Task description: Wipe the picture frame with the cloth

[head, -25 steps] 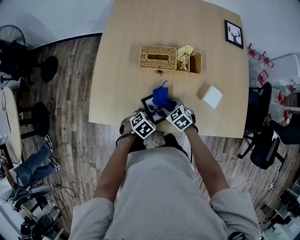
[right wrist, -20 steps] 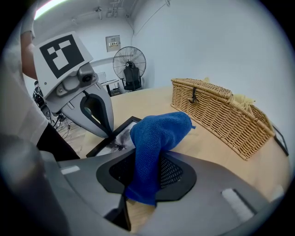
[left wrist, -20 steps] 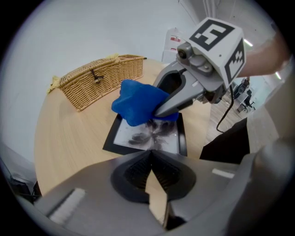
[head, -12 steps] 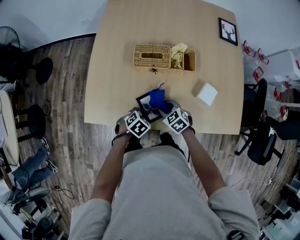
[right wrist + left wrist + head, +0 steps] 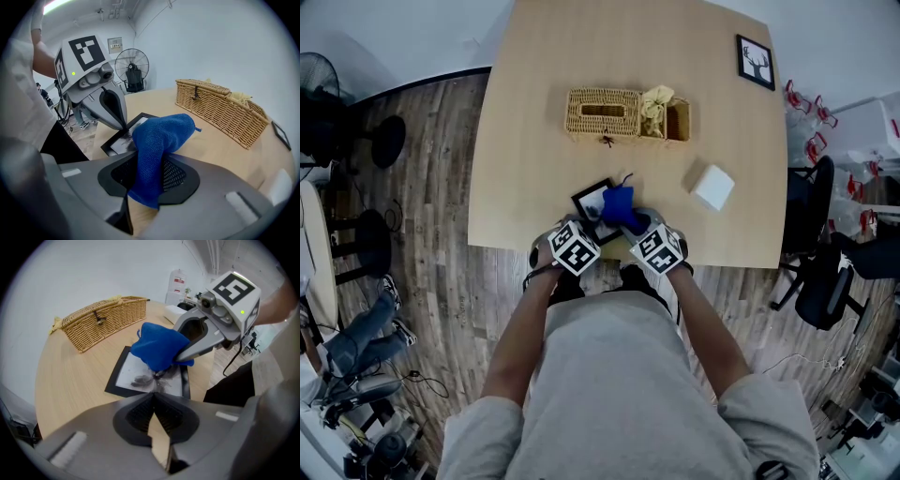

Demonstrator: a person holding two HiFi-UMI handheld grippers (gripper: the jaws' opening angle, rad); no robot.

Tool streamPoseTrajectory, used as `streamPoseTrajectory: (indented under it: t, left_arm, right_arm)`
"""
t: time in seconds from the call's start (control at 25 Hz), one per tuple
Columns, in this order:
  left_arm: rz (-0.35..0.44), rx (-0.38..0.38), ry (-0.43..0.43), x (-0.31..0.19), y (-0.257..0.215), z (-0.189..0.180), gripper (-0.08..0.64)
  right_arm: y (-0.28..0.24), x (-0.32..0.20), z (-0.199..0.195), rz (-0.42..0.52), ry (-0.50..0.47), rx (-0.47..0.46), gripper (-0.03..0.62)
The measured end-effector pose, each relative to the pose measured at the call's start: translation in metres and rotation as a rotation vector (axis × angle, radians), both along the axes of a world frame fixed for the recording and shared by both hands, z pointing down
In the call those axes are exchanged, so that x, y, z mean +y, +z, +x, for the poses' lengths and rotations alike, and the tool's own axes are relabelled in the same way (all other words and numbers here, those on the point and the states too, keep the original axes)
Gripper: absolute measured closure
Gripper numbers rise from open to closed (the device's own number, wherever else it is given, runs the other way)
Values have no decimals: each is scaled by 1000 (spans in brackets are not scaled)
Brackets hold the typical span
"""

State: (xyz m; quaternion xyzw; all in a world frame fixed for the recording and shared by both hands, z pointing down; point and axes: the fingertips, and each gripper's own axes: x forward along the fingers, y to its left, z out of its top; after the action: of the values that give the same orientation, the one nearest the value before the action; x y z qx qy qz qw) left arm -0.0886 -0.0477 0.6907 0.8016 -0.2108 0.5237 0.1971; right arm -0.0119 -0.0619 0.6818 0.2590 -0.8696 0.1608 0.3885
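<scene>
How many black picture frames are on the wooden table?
2. One black picture frame lies at the near edge of the wooden table, partly under the blue cloth held by the right gripper. The other, showing a deer head, lies at the far right corner.

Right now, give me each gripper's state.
Left gripper: closed, tips at the frame's near edge.
Right gripper: closed on the cloth.
</scene>
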Motion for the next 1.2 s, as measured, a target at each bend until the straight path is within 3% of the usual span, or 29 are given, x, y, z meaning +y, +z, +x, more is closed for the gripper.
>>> streamPoseTrajectory:
  t: [0.44, 0.72, 1.2]
  left_arm:
    - [6, 7, -14, -1, -1, 2, 508]
    - [10, 12, -21, -1, -1, 1, 508]
    - [9, 25, -36, -2, -1, 1, 508]
  right_arm:
    - [-2, 13, 5, 44, 16, 1, 485]
    - [-3, 32, 5, 93, -35, -6, 485]
    - [-3, 34, -5, 65, -55, 8, 485]
